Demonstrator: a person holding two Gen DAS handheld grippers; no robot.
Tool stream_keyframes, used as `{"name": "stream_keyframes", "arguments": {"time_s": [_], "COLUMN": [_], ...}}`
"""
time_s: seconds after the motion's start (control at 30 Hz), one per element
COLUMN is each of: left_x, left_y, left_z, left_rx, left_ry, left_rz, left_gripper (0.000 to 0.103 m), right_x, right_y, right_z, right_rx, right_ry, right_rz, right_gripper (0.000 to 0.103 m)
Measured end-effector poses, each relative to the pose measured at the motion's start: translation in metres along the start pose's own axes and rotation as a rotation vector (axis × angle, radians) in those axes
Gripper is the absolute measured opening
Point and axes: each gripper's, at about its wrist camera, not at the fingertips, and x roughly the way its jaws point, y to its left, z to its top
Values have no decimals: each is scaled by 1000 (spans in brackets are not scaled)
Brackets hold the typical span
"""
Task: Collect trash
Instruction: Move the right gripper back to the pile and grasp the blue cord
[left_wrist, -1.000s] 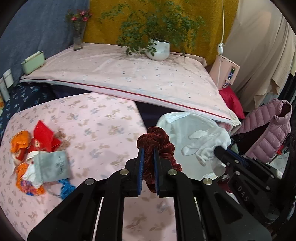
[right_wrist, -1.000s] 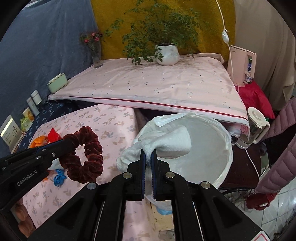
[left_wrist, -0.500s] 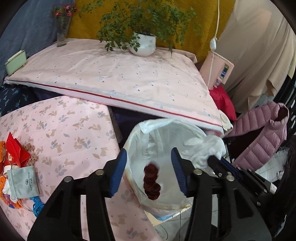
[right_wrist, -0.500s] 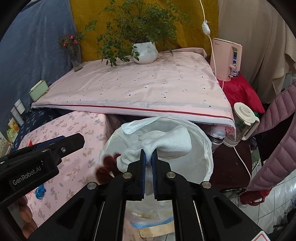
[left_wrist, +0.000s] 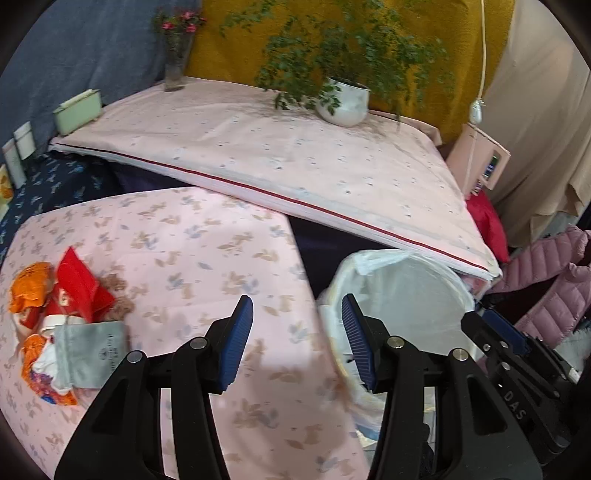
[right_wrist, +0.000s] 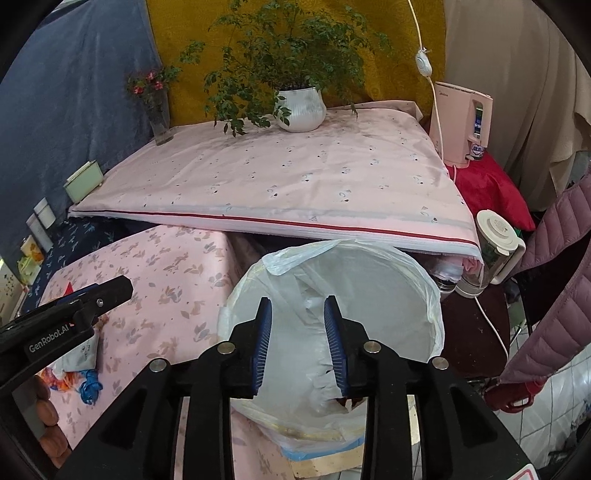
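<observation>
The left tool (left_wrist: 297, 332) stands open with nothing between its pads, hanging over the counter (left_wrist: 192, 236) edge beside the bin (left_wrist: 406, 295). The right tool (right_wrist: 298, 341) is directly above the bin's mouth, its jaws opening, also empty; white bag plastic shows through the gap, and something dark red lies low inside the bin.

The remaining trash is the pile (left_wrist: 62, 325) of orange and red wrappers with a grey pouch, lying on the counter well away from the bin, on the far side of the left tool from it. The left tool is the nearer 1 of the 2. The pouch's long side runs roughly across that tool's view.

Bare cloth lies between the left tool and the pile, so the reach looks unobstructed; the counter edge nearest the bin is the drop line for the carry.
</observation>
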Motion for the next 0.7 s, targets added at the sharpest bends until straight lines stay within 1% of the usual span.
{"name": "stream_keyframes", "arguments": {"time_s": [0.07,0.37,0.6,0.7], "left_x": [-3,-18,-32,-42], "left_y": [10,56,101,121], "left_z": [-2,-19,-33,-38], "left_rx": [-13,-73,-131,-150], "left_ry": [0,5,13,2], "left_rz": [14,99,159,189], "left_gripper": [48,48,53,61], "right_x": [-1,-8,-14,-16], "right_y": [10,61,103,120], "right_z": [-1,-14,-27,-33], "right_rx": [-13,-75,-132,-155], "right_ry": [2,22,43,52], "right_rz": [14,89,137,154], "right_gripper": [36,38,38,38]}}
